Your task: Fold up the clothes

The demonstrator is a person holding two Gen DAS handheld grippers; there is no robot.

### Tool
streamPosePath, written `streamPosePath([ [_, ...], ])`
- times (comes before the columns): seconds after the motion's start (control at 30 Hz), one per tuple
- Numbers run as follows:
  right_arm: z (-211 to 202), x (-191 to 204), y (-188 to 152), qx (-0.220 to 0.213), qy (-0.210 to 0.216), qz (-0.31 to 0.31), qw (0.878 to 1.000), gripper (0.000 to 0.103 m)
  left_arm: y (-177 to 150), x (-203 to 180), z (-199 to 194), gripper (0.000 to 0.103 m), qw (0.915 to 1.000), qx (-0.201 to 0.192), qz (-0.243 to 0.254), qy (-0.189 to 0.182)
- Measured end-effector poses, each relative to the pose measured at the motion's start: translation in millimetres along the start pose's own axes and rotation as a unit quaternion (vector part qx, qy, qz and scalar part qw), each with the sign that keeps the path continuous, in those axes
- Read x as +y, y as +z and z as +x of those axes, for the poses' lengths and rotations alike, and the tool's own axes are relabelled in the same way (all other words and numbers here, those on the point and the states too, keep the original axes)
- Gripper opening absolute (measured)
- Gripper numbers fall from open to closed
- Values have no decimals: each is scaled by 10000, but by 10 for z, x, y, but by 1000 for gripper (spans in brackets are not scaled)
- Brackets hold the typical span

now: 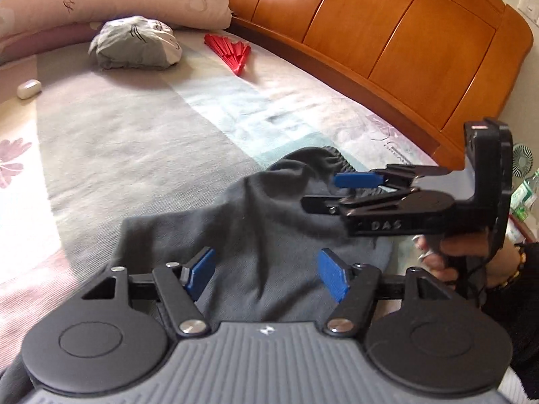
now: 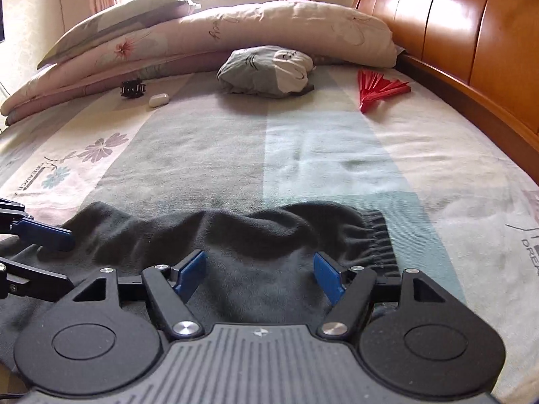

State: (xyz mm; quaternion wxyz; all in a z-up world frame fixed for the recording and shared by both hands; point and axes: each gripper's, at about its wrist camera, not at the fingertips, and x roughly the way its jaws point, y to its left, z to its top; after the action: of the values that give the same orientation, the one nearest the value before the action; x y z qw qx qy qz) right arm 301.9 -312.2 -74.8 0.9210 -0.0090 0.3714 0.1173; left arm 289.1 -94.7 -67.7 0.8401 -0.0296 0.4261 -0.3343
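A dark grey garment (image 2: 256,252), by its gathered elastic band (image 2: 377,239) likely a pair of soft trousers or shorts, lies rumpled on the bed (image 2: 303,155) directly under and ahead of both claws; the right claw (image 2: 259,274) hangs just above the cloth with its blue pads spread wide and nothing between them, the elastic band lying just to its right and a raised ridge of fabric just beyond its tips; the left claw (image 1: 266,274) is likewise spread and empty, low over the cloth, with the right claw crossing ahead of it and to its right; seen from the left wrist, the right claw's pads (image 1: 357,180) stand apart near the gathered band; the fabric looks like a thick knit, light, limp and not slippery, so it should drape and sag from any pinch rather than hold a line, and a single-point lift would let it bunch; the firmest places to take hold seem to be the elastic band, where the layers are thick, and the opposite edge near the left claw; whether the heap is a half-made fold or a loose lay awaiting one, the pictures do not settle
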Motion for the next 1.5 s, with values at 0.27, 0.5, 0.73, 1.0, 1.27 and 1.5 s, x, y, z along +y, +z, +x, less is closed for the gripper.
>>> streamPosePath([
  [0.27, 67, -202, -209, -38, 69, -81, 9999, 76, 155, 439, 334, 63, 9944, -329, -971, 260],
  [0.5, 94, -123, -260, -134, 90, -241, 9996, 93, 149, 74, 318, 71, 9996, -249, -151, 42],
  [0.73, -79, 76, -217, 53, -212, -363, 9991, 97, 140, 22, 165, 66, 9986, -114, -336, 380],
  [1.0, -466, 457, -501, 73, 136, -474, 9988, 103, -249, -173, -435, 72, 9969, -81, -232, 742],
  [1.27, -455, 663, -730, 418, 8, -385, 9984, 103, -818, -21, -719, 74, 9909, 77, -878, 1020],
  [1.5, -648, 725, -698, 325, -8, -344, 9989, 103, -1098, 10, -1030, 78, 9883, 44, -961, 1187],
])
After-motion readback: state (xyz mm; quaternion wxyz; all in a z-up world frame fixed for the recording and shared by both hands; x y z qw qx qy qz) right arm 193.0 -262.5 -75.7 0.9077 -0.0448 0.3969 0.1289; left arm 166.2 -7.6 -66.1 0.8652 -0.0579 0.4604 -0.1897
